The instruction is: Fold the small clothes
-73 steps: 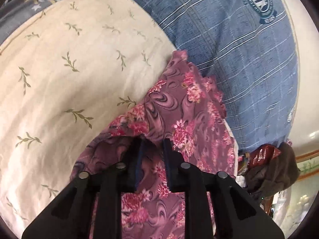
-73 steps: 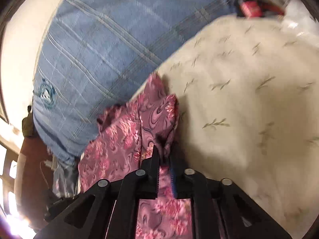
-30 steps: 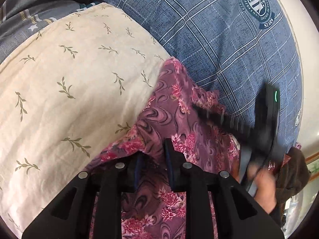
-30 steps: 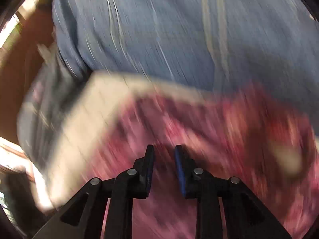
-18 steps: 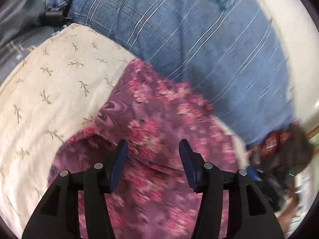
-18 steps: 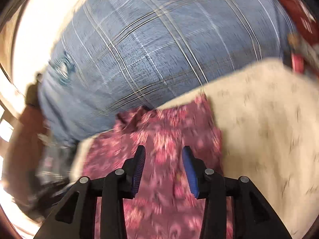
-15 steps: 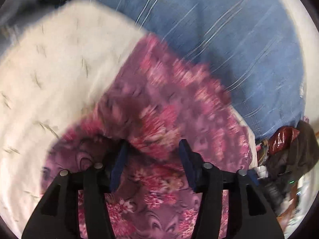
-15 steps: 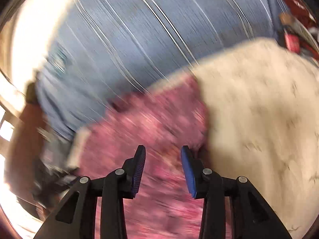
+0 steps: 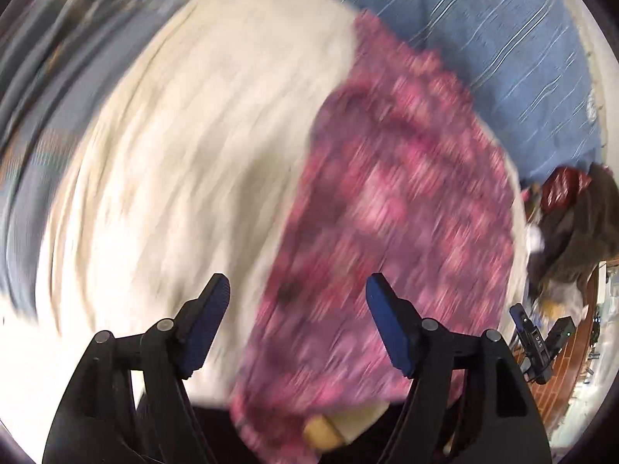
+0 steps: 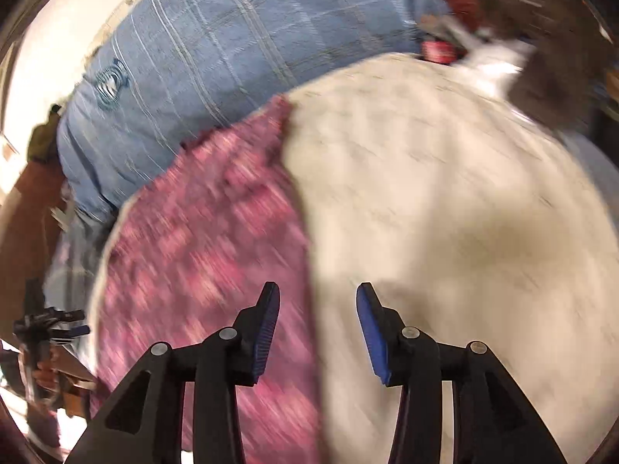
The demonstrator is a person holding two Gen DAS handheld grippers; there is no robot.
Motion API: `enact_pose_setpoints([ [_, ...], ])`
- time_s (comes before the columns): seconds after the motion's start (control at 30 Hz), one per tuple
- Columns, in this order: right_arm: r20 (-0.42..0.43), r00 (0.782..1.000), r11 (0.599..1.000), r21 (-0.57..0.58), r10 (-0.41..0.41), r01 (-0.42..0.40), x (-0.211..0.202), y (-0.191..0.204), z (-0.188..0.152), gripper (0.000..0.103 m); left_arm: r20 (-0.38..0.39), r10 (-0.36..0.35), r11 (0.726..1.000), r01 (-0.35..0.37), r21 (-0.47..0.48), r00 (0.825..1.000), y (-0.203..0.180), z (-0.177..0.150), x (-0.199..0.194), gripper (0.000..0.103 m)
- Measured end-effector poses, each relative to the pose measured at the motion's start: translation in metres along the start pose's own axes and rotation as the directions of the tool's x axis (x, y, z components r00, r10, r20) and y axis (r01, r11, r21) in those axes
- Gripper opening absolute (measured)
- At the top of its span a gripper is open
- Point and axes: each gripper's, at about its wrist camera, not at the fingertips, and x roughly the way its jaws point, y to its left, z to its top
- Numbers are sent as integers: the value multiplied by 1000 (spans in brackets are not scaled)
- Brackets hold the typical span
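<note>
step: fold laid, both let go | left gripper [image 9: 296,323] and right gripper [image 10: 317,326]: jaws just been opening, nothing between | pink floral cloth garment [image 9: 390,212] flat on cream leaf-print pillow [image 9: 185,147] | next: probably regrip an edge

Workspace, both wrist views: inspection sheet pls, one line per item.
Surface: cream sheet, blurred by motion.
Job's things: pink floral garment lies on the sheet, folded, beside a blue plaid pillow.
Clutter: dark cloth pile and a red item past the sheet's edge.
Grippers: left tool open, nothing between the jaws; right tool open, nothing between the jaws; both have just been opening.
Cables: nothing seen.
Surroundings: pale wall behind the pillow; the rest too blurred to tell.
</note>
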Motion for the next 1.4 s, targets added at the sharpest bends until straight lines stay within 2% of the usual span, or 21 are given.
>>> enact_pose_setpoints([
  [0.13, -90, 994, 996, 74, 65, -59, -15, -23, -47, 48, -121, -41, 998, 35, -52, 992, 24, -45, 17, 72],
  [0.2, -135, 984, 992, 71, 113, -104, -15, -23, -67, 48, -131, -55, 997, 48, -54, 990, 26, -60, 18, 72],
  [0.33, -203, 962, 981, -18, 184, -191, -11, -5, -91, 48, -174, -68, 997, 61, -45, 982, 25, -78, 19, 73],
  [0.37, -232, 953, 976, -44, 196, -212, -6, 1, -96, 48, -192, -59, 998, 52, -41, 980, 24, -83, 21, 73],
  [0.4, -256, 947, 973, -70, 194, -218, -3, 7, -100, 48, -171, -18, 1000, 19, 3, 985, 19, -87, 19, 74],
  [0.47, -292, 942, 967, -136, 167, -214, 2, 16, -107, 48, -172, -17, 999, 22, 27, 985, 11, -92, 23, 85],
  [0.53, -314, 934, 962, -152, 171, -227, 5, 18, -109, 48, -161, 5, 998, 6, 64, 987, 5, -97, 24, 87],
  [0.57, -320, 934, 963, -159, 160, -220, 6, 17, -109, 45, -156, 21, 996, -8, 88, 987, 2, -100, 26, 83],
  [0.6, -324, 936, 963, -176, 141, -206, 6, 17, -111, 34, -153, 16, 995, 0, 103, 988, 0, -102, 27, 73],
  [0.63, -323, 941, 962, -207, 104, -178, 6, 17, -112, 10, -169, -5, 993, 25, 119, 986, -3, -105, 28, 41],
  [0.67, -323, 945, 961, -241, 54, -137, 5, 16, -115, 4, -201, -19, 992, 44, 122, 979, -3, -107, 31, 13],
  [0.7, -323, 945, 960, -249, 44, -130, 1, 13, -118, 4, -224, -25, 992, 53, 118, 974, -4, -109, 35, 5],
  [0.77, -302, 949, 962, -219, 95, -165, -11, 10, -116, 4, -223, -30, 991, 57, 119, 974, -2, -112, 34, 5],
  [0.83, -268, 949, 959, -181, 165, -217, -26, 10, -110, 3, -213, -126, 985, 148, 91, 969, -1, -110, 24, 5],
  [0.9, -212, 940, 948, -118, 266, -295, -42, 13, -98, 3, -188, -269, 959, 281, 45, 945, 1, -101, 7, 5],
  [0.93, -172, 930, 936, -88, 324, -342, -51, 14, -89, 3, -170, -310, 946, 321, 39, 935, 0, -97, 0, 5],
  [1.0, -117, 913, 916, -54, 390, -398, -61, 18, -74, 3, -100, -392, 916, 398, 55, 915, -6, -83, -24, 5],
  [1.2, 77, 854, 853, 57, 515, -519, -65, 21, -11, 4, 74, -469, 882, 463, 86, 880, -21, -30, -63, 5],
  [1.27, 129, 846, 846, 78, 517, -528, -61, 24, 11, 4, 124, -470, 883, 463, 82, 874, -24, -8, -65, 5],
  [1.4, 192, 846, 843, 122, 497, -524, -39, 25, 58, 4, 199, -470, 881, 472, 41, 860, -25, 53, -59, 5],
])
